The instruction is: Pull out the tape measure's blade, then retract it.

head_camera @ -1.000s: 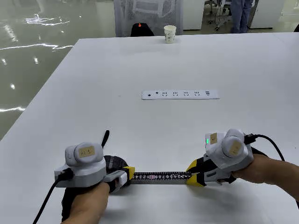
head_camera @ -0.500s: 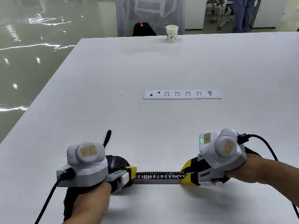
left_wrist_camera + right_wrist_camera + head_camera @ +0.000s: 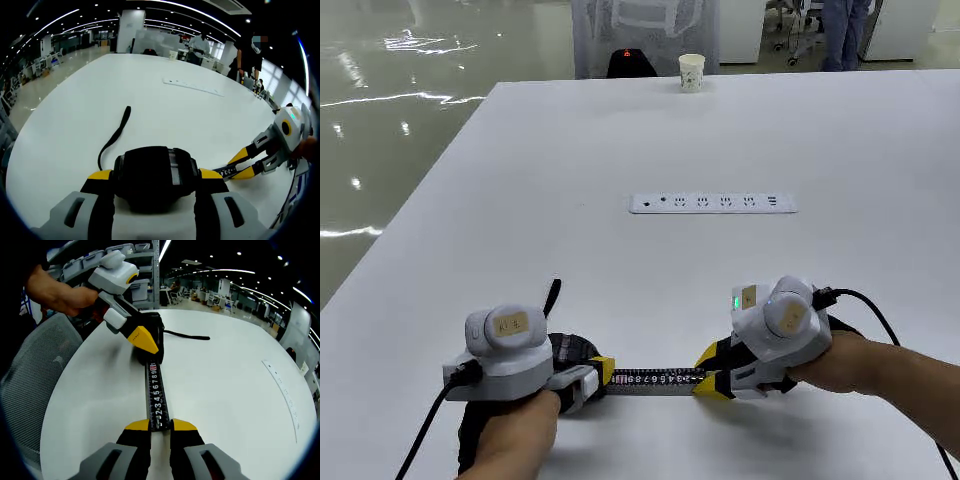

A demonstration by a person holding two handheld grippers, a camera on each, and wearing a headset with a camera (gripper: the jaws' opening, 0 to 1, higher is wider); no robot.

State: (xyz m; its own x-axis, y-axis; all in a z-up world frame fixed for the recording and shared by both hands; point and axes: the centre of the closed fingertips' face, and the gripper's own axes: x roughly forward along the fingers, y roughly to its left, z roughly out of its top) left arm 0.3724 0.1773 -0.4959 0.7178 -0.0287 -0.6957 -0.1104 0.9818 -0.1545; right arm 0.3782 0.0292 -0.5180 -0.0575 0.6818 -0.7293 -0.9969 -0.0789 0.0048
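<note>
My left gripper [image 3: 155, 176] is clamped on the tape measure case [image 3: 150, 162]: both yellow-tipped jaws press its black sides. In the head view the case sits on the white table [image 3: 620, 130] at about 7 o'clock of the frame, close to the near edge. The blade [image 3: 655, 378] is drawn out a short way and runs flat along the tabletop toward 3 o'clock from the case. My right gripper [image 3: 160, 426] has its jaws closed on the blade's free end, and the printed numbers are readable between the tips and the case. In the head view that gripper is at about 5 o'clock, facing the left one, with the blade straight between them. I can't tell if the end hook is caught by the jaws, since they cover it. A black wrist strap [image 3: 117, 132] trails from the case toward 11 o'clock in the left gripper view and lies loose on the table. A white power strip [image 3: 712, 203] lies mid-table, toward 12 o'clock from the blade and well apart. A paper cup [image 3: 691, 71] stands at the far edge at 12 o'clock.
</note>
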